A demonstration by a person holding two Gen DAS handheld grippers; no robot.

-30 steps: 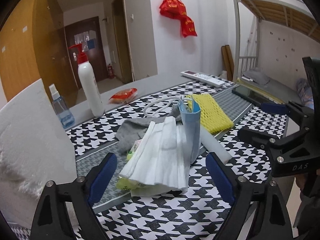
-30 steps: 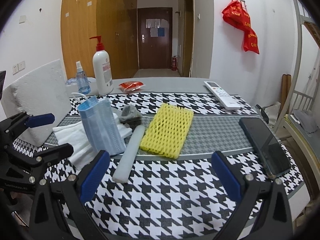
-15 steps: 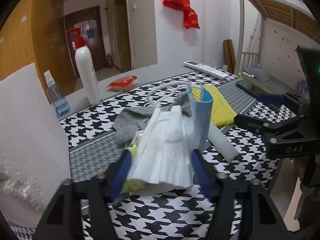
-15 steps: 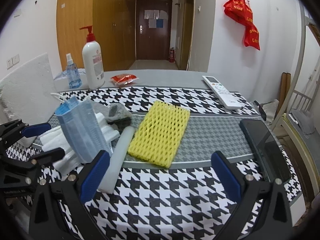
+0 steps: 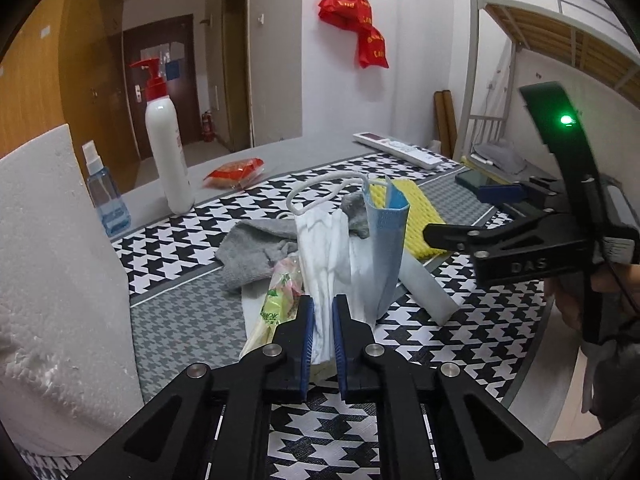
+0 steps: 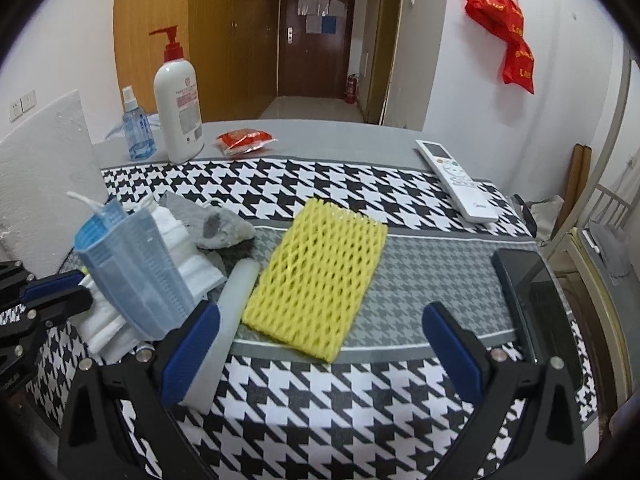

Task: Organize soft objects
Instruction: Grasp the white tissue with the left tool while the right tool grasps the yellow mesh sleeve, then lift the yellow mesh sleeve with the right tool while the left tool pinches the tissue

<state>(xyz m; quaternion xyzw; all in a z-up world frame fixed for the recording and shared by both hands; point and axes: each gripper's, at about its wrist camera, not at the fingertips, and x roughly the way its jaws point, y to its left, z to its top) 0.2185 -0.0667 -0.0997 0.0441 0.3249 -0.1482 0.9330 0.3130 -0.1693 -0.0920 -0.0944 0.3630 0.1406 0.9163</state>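
My left gripper (image 5: pixel 323 322) is shut on a folded white tissue stack (image 5: pixel 326 256), which also shows in the right wrist view (image 6: pixel 180 248). A blue face mask (image 5: pixel 383 252) stands against the stack, seen too in the right wrist view (image 6: pixel 132 264). A grey sock (image 5: pixel 256 250) and a green-printed packet (image 5: pixel 276 304) lie beside them. A yellow foam net (image 6: pixel 320 276) lies flat on the houndstooth cloth, just ahead of my open, empty right gripper (image 6: pixel 320 336). A white foam tube (image 6: pixel 228 320) lies by its left finger.
A white foam block (image 5: pixel 52 280) stands at the left. A pump bottle (image 6: pixel 178 108), a blue spray bottle (image 6: pixel 138 128) and a red packet (image 6: pixel 244 140) stand at the back. A remote (image 6: pixel 456 180) and a phone (image 6: pixel 536 304) lie at the right.
My left gripper has closed from wide open onto the white tissue stack. The right gripper has moved closer to the yellow foam net and stays open.
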